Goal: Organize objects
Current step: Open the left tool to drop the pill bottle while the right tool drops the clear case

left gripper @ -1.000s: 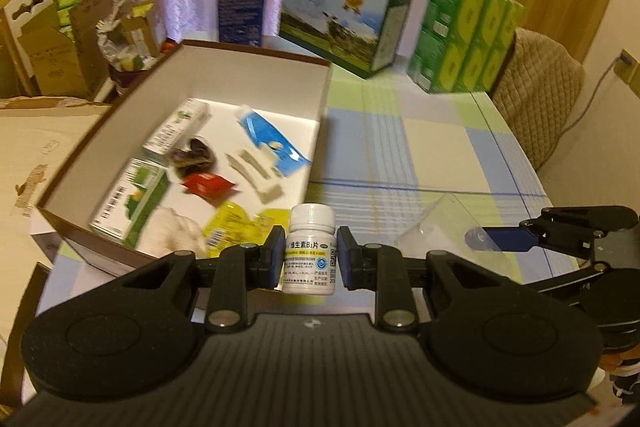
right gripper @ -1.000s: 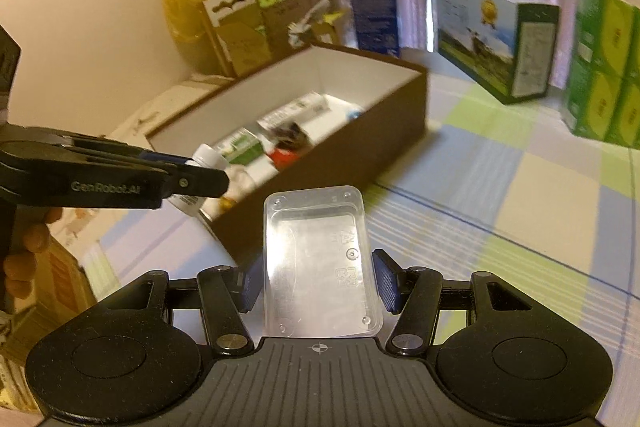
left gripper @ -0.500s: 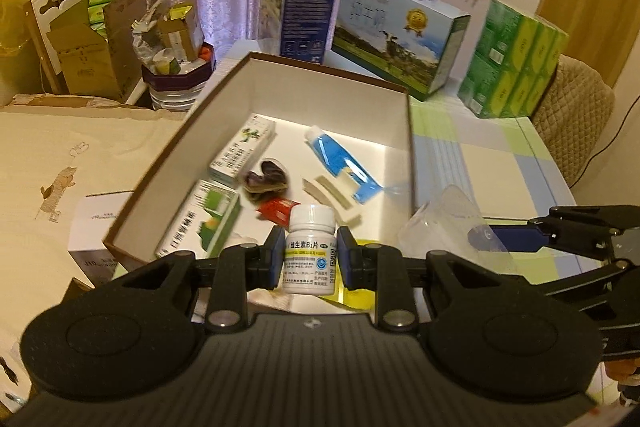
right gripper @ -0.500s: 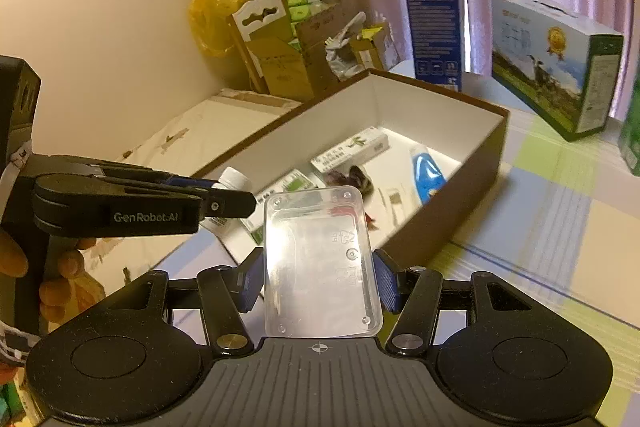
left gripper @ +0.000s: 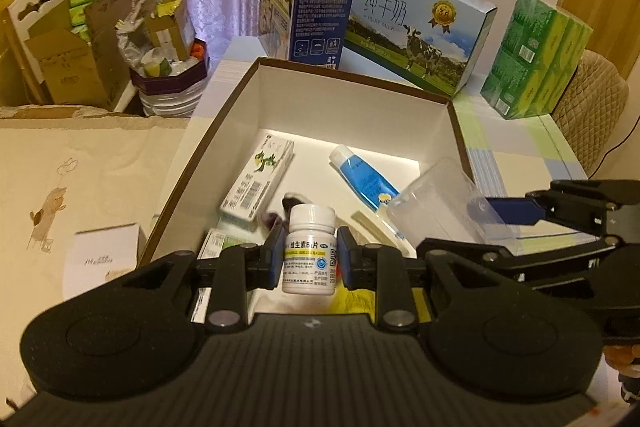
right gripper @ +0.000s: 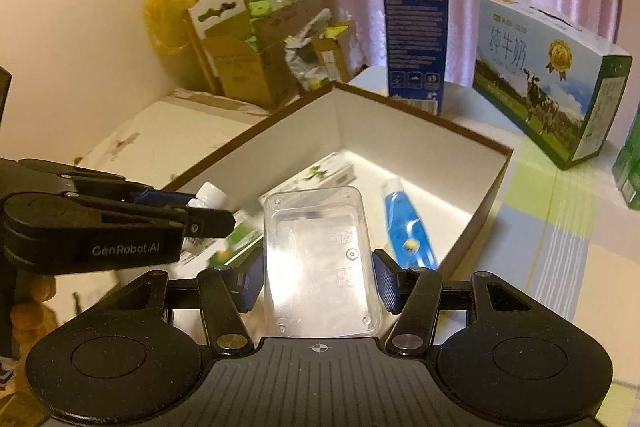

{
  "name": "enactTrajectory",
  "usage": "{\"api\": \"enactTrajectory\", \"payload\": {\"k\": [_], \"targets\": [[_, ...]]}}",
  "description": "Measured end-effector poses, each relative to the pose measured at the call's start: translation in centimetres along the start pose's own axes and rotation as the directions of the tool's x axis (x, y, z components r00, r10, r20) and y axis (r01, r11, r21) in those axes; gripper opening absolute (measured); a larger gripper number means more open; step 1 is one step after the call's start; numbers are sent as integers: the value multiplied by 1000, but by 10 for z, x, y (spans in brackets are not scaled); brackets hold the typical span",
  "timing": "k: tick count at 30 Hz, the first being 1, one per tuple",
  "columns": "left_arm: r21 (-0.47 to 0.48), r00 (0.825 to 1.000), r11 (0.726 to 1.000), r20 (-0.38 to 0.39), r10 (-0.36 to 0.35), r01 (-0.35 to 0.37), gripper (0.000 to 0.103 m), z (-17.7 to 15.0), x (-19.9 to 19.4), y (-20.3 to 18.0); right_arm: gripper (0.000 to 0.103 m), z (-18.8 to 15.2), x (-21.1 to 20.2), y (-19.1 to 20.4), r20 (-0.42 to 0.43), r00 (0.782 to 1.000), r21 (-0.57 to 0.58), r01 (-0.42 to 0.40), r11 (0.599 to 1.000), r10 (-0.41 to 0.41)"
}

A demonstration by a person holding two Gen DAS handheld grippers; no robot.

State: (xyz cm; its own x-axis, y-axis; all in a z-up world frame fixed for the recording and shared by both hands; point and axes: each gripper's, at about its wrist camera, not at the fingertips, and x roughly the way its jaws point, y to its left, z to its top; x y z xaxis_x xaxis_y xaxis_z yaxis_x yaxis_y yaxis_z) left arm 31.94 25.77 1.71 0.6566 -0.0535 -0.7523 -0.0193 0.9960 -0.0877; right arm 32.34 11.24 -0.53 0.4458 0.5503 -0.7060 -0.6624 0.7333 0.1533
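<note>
A checked tabletop [left gripper: 516, 163] in a curtained, box-crowded room carries an open brown box [left gripper: 458, 131]. The left tongs [left gripper: 309, 259] clamp an upright white pill bottle [left gripper: 310, 255] above its near end; its label is too blurred to read reliably. The right tongs [right gripper: 318, 279] grip a clear plastic tray [right gripper: 318, 259] over the box's near-right rim. Behind stands a "PURE MILK" carton [left gripper: 416, 27]; the left tongs read "GenRobot.AI".
</note>
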Motion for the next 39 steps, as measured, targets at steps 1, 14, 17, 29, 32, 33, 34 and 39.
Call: {"api": "enactTrajectory", "payload": {"k": [1, 14, 17, 29, 32, 33, 34, 39], "targets": [[7, 1000, 1000, -7, 1, -1, 23, 4, 7, 1, 54, 3, 5, -2, -3, 1000, 2, 10, 1000, -10], [60, 997, 998, -72, -25, 30, 23, 53, 92, 6, 54, 40, 76, -52, -71, 989, 39, 132, 990, -129], [67, 996, 997, -86, -30, 36, 23, 61, 107, 6, 54, 45, 86, -60, -81, 986, 44, 150, 988, -146], [76, 993, 995, -108, -52, 61, 28, 78, 144, 3, 54, 55, 110, -76, -101, 974, 18, 206, 978, -204], [75, 994, 996, -103, -46, 54, 42, 80, 145, 5, 54, 57, 110, -80, -97, 973, 14, 212, 977, -209], [74, 994, 996, -102, -46, 53, 47, 80, 145, 6, 54, 58, 109, -81, -95, 973, 12, 214, 977, -212], [76, 994, 996, -100, -44, 52, 47, 81, 144, 7, 54, 59, 110, -81, -95, 972, 10, 215, 977, -213], [80, 995, 996, -95, -34, 42, 56, 81, 142, 9, 54, 61, 112, -83, -91, 967, -7, 237, 972, -236]]}}
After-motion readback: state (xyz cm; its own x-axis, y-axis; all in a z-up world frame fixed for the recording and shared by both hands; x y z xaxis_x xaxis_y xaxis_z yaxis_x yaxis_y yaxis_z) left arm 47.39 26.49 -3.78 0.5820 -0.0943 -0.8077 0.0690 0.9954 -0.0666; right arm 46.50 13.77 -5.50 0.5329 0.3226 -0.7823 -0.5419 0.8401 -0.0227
